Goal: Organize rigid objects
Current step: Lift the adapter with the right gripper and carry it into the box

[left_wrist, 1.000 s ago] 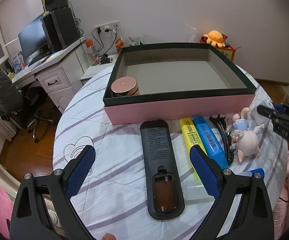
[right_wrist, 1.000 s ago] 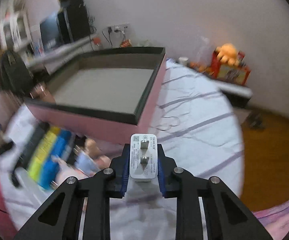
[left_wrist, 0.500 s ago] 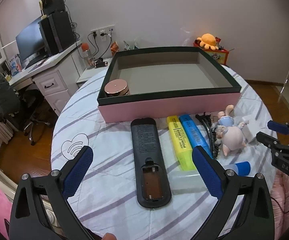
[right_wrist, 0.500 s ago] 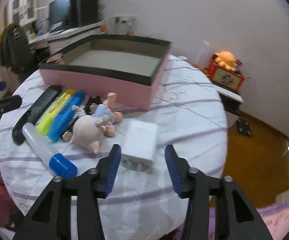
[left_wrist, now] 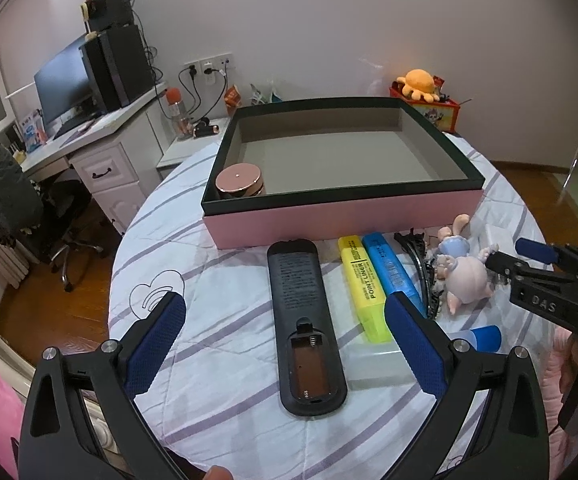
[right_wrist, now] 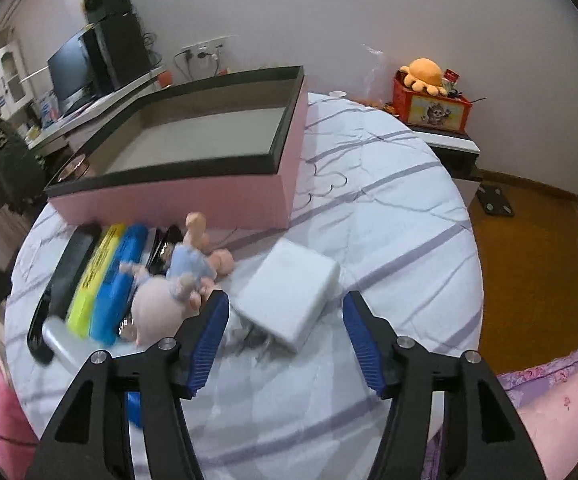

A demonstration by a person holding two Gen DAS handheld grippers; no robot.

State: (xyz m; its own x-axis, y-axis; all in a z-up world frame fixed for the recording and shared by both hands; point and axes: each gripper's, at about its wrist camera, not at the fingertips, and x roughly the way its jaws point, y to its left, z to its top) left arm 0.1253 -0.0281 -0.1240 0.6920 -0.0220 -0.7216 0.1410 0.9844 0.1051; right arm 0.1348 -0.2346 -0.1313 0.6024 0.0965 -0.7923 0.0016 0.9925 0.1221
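Currently both grippers empty, items lined up beside the box for loading.
Right gripper [right_wrist: 285,336] gapes wide around white square charger block [right_wrist: 289,294] on striped-cloth surface [right_wrist: 389,216]; left gripper [left_wrist: 285,344] spread over black remote [left_wrist: 303,320]; pink box [left_wrist: 341,216] nearly empty.

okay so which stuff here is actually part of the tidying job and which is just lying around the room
Part of the job: pink box, rose-gold jar inside it, remote, yellow highlighter, blue highlighter, pig doll, white charger.

Just lying about: monitor, orange plush, office chair.
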